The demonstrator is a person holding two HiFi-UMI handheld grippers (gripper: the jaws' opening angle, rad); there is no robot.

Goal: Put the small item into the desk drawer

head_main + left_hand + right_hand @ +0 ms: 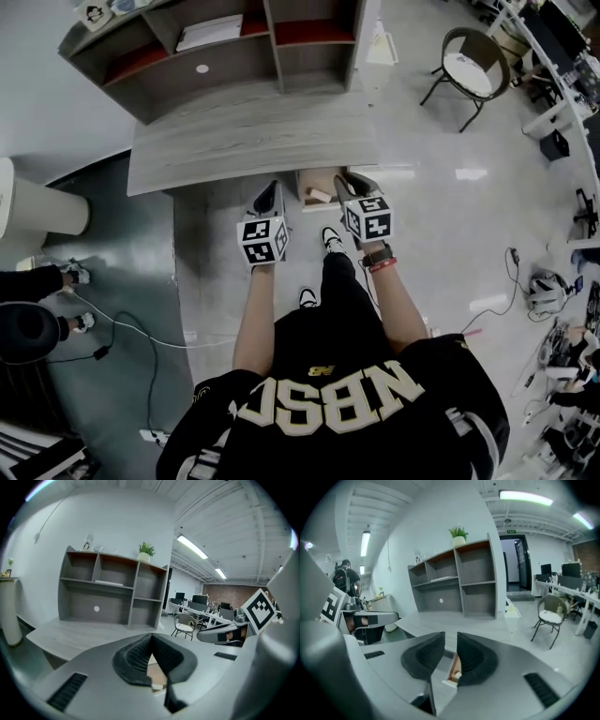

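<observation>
The desk drawer (302, 187) stands pulled out from under the grey desk (253, 141). A small pale item (321, 195) lies inside it. My right gripper (352, 186) hovers over the drawer's right side, open, with a narrow gap and nothing between its jaws. In the right gripper view the gripper (450, 641) looks down on the drawer (453, 665) and the small item (458, 673). My left gripper (270, 197) is just left of the drawer, shut and empty. In the left gripper view its tips (151, 635) meet above the drawer (157, 673).
A grey shelf unit (234, 56) stands on the desk's far side. A chair (473, 66) is at the far right, a white cylinder (37, 211) at the left. Another person (37, 323) and a floor cable (141, 333) are at the left.
</observation>
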